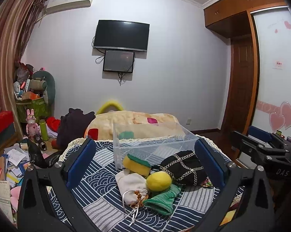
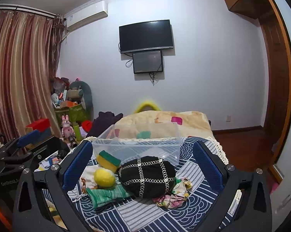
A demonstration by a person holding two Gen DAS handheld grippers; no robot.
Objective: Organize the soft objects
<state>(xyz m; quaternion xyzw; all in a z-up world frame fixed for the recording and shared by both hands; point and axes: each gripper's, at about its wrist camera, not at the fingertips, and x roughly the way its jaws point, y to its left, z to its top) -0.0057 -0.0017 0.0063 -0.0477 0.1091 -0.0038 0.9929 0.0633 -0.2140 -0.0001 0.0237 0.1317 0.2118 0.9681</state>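
Nearest to my left camera lies the green cloth [image 1: 161,198], folded on the patterned blue and white cover [image 1: 99,176] of the table. On it rests the yellow felt ball [image 1: 158,180], which touches the white drawstring pouch [image 1: 131,184] at its left. Behind them the yellow and green sponge [image 1: 136,162] leans against the front wall of the clear plastic bin [image 1: 151,138], and the black bag with chain pattern [image 1: 182,167] lies to the right, just beside the ball.

I hold the left gripper [image 1: 145,163] with its blue pads wide apart, and nothing is between them; all the soft things lie in front of it. The right gripper [image 2: 141,165] is also spread wide and holds nothing. From its camera I see the black bag in the middle and a flowered fabric piece [image 2: 174,195] partly under its right side. The bin stands behind the pile, and I see nothing inside it.
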